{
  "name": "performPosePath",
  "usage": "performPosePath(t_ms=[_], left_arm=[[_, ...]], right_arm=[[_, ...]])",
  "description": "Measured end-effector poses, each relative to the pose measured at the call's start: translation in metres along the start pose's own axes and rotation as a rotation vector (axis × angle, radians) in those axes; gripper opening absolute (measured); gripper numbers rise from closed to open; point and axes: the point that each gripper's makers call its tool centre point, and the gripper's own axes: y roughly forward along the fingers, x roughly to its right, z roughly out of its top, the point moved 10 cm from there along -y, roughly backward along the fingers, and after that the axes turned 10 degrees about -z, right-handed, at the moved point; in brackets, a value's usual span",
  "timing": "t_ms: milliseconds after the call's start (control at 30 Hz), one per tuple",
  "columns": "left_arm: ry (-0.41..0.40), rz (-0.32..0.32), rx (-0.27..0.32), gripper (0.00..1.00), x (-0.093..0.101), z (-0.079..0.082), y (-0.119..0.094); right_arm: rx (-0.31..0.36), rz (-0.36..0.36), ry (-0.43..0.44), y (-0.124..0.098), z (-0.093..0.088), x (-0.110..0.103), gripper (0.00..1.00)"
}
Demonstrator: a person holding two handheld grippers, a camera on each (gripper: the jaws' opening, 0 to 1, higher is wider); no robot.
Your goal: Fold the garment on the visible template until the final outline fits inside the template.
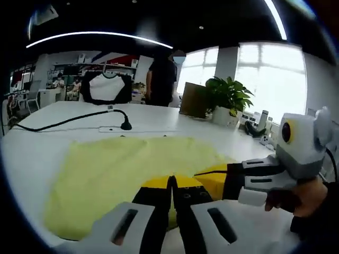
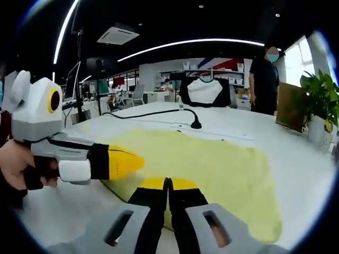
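While both hand-held grippers (image 1: 172, 182) (image 2: 168, 184) pinch its near edge, the yellow garment (image 1: 122, 169) lies flat.

pale yellow garment (image 1: 116, 174), white table (image 1: 32, 153)

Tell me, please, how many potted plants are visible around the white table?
1: a leafy green potted plant in a white pot stands at the far edge of the white table, beyond the pale yellow garment; the right gripper view shows the same plant. Others may be hidden.
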Motion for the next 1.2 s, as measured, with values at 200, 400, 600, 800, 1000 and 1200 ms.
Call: performPosePath(t_ms=[200, 400, 600, 800, 1000, 1200], left_arm=[[0.041, 0.005, -0.099, 0.01, -0.001, -0.012, 0.006], [0.083, -0.005, -0.098, 0.01, -0.004, -0.016, 0.004], [0.158, -0.052, -0.106, 0.0, -0.011, -0.015, 0.001], [0.067, 0.003, -0.063, 0.0, -0.035, -0.013, -0.015], [0.125, 0.093, -0.08, 0.0, -0.059, -0.013, -0.034], [0.085, 0.09, -0.073, 0.0, -0.07, -0.013, -0.043]], right_arm=[[-0.005, 0.014, -0.046, 0.003, -0.004, -0.005, 0.0], [-0.017, 0.041, -0.075, 0.005, -0.018, -0.002, 0.0], [-0.01, 0.055, -0.061, 0.007, -0.018, 0.014, 0.0], [-0.027, 0.026, 0.003, 0.001, -0.022, 0.034, 0.0], [-0.041, -0.035, 0.012, -0.006, -0.025, 0.058, 0.0], [-0.042, -0.086, 0.041, -0.016, -0.03, 0.078, 0.0]])
